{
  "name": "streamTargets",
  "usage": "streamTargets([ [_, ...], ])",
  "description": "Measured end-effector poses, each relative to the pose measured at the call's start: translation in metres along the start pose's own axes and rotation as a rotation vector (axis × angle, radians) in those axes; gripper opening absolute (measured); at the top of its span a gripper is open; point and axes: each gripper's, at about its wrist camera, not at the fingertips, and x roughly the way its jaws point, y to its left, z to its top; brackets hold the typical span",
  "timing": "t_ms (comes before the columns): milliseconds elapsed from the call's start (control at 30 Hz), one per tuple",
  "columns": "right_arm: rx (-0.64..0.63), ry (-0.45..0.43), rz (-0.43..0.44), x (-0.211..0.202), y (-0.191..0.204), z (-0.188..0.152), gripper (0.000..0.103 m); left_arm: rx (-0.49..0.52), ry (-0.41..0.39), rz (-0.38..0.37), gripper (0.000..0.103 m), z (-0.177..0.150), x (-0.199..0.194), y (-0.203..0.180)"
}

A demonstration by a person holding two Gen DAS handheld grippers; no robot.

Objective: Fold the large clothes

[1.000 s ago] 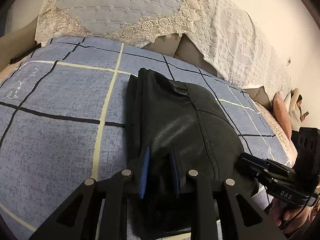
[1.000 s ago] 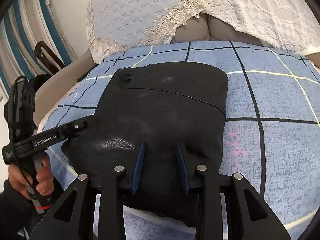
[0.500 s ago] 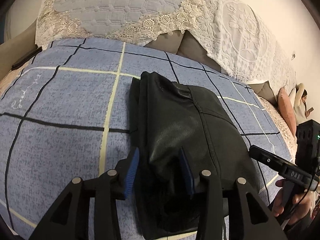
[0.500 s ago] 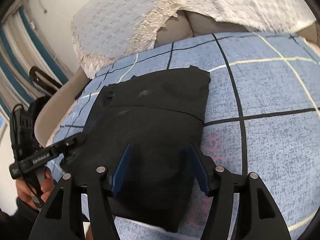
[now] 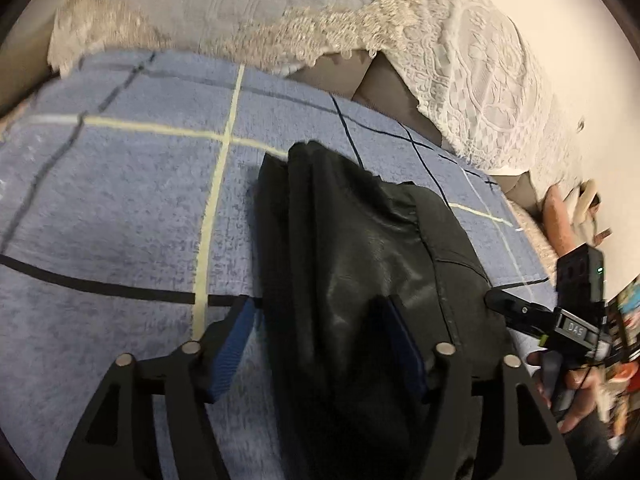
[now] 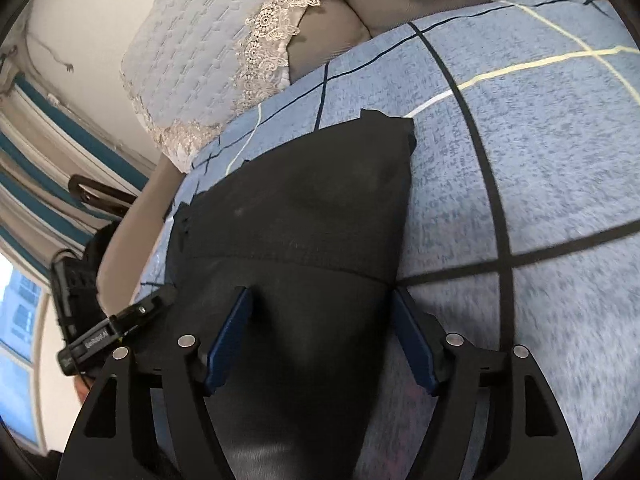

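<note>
Both jaws have just been opening: the left hand-held gripper [image 5: 320,344] and right hand-held gripper [image 6: 320,340] are standing wide, releasing the folded black trousers [image 5: 372,248] onto the bed [image 5: 120,208]; this fold looks done.

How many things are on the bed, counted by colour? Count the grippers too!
Black: 3, the folded black garment, the left gripper and the right gripper
Blue: 1, the checked bedspread
Cream-white: 2, the quilted pillow and the lace cover
Total: 6
</note>
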Motion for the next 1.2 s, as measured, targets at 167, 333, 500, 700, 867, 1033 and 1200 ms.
streamTargets([
  [167,-0.004,0.021,0.046,0.0,0.004,-0.002,0.074,-0.077,0.007,-0.097,0.074,-0.004,0.002,0.011],
  [333,-0.016,0.052,0.063,0.003,0.002,0.003,0.074,-0.063,0.032,-0.17,0.075,-0.008,0.01,0.005],
  [500,-0.004,0.04,0.053,0.011,0.001,0.009,0.074,-0.079,0.041,-0.152,0.075,0.0,0.016,0.004],
  [700,-0.028,0.111,0.041,0.009,0.008,0.001,0.073,-0.042,0.064,-0.131,0.075,-0.009,0.012,0.001],
  [867,0.016,0.117,0.019,0.023,0.01,0.016,0.061,-0.056,0.081,-0.111,0.06,0.002,0.023,0.0],
  [1033,-0.043,0.064,0.025,-0.008,0.037,0.02,0.026,0.007,0.051,-0.041,0.026,0.009,0.001,-0.019],
  [1200,-0.101,0.018,0.036,-0.03,0.07,0.03,0.024,0.051,0.002,-0.035,0.022,0.02,-0.024,-0.033],
])
